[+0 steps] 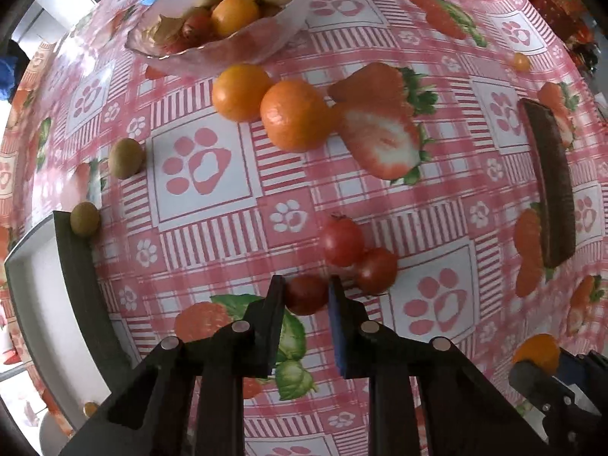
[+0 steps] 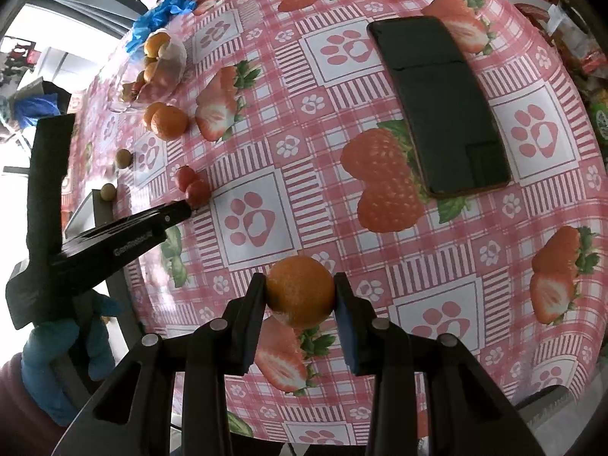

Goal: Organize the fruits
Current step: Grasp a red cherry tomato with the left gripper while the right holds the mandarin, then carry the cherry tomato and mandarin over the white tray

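Red tomato (image 1: 306, 294) pinched in my left hand-held gripper (image 1: 307, 289) | right hand-held gripper (image 2: 300, 292) clamps orange (image 2: 300, 290) | both for sorting, I judge.

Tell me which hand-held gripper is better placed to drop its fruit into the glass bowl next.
Left, probably. The left hand-held gripper grips a red tomato with the glass bowl straight ahead. The right hand-held gripper holds an orange farther from it.

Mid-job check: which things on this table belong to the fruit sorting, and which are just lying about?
Belongs to the job:
- glass bowl of fruit
- two oranges
- three red fruits, one in the left tongs
- two green fruits
- orange in the right tongs

Lying about:
- phone
- blue gloves
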{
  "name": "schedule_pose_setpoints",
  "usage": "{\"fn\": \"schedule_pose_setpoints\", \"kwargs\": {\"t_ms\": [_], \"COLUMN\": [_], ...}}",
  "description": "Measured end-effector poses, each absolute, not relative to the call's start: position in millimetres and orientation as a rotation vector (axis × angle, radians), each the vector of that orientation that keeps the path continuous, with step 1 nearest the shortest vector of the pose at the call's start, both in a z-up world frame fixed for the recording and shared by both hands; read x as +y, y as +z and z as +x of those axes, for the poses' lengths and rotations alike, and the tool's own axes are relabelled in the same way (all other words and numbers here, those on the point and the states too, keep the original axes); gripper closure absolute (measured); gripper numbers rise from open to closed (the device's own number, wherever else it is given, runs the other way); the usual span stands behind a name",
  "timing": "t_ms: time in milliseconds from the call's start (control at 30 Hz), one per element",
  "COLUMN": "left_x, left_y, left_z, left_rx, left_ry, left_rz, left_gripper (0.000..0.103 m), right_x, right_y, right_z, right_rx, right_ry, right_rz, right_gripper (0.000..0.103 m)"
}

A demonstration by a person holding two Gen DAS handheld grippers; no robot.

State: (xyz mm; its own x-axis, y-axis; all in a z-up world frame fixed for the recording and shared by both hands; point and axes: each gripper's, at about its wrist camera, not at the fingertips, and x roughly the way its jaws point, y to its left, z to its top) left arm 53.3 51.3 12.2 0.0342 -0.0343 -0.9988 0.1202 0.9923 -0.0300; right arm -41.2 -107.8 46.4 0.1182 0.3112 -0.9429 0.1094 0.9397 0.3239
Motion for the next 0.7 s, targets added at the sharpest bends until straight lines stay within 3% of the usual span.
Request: {"fn": "schedule_pose_setpoints", "kwargs": {"t_ms": [700], "left_x": [172], "left_y": [91], "left_z": [-36], "left_rx": [1.447], "left_ry": [-0.175], "left_rz": [-0.049], "left_gripper": [0.080], "right_x": [-28], "right_y": [72], "right_z": [-45], "right_rx": [1.453], "right_ry": [0.281], "right_rz": [0.210], "right_gripper": [0.065]}}
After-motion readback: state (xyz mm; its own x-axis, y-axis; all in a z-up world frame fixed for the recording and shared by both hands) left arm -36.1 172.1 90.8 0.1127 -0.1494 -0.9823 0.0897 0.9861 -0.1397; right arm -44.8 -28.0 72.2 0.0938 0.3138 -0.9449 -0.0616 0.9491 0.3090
